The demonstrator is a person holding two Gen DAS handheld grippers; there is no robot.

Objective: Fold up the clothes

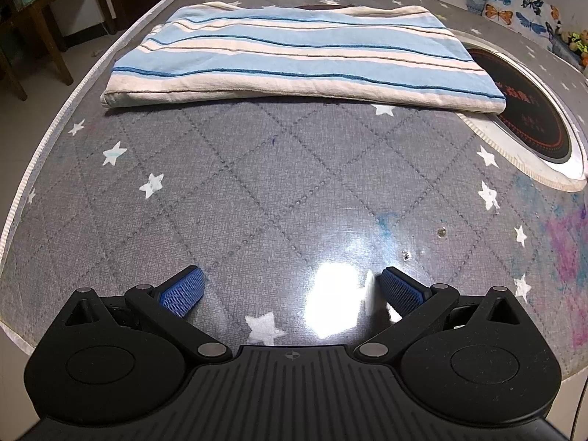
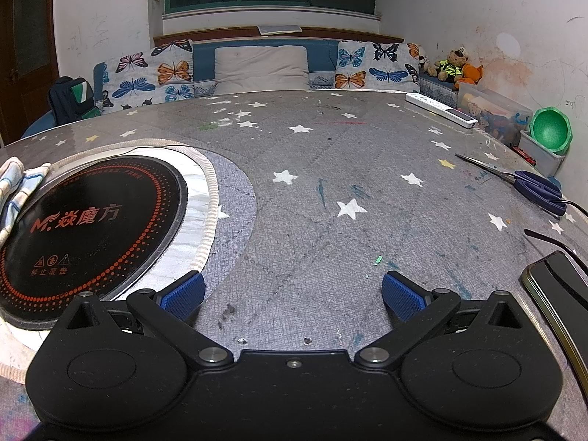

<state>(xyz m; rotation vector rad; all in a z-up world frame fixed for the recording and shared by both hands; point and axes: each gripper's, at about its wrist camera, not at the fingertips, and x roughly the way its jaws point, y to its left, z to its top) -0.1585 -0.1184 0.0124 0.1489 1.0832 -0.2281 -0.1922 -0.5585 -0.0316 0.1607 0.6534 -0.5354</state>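
Note:
A blue-and-white striped garment (image 1: 294, 62) lies folded into a flat rectangle across the far part of the grey star-patterned table (image 1: 257, 183). Its right end overlaps the round black cooktop (image 1: 522, 110). My left gripper (image 1: 290, 286) hovers over the near table, well short of the garment, open with nothing between its blue pads (image 1: 183, 290). In the right wrist view only the garment's corner (image 2: 18, 187) shows at the left edge, resting on the cooktop (image 2: 92, 228). My right gripper (image 2: 292, 290) is open and empty above bare tabletop to the right of the cooktop.
Blue-handled scissors (image 2: 529, 183), a phone (image 2: 562, 294) and a dark cable lie at the table's right edge. A white power strip (image 2: 441, 109) sits at the far right. A sofa with butterfly cushions (image 2: 169, 73) stands behind the table, toy bins (image 2: 514, 121) to the right.

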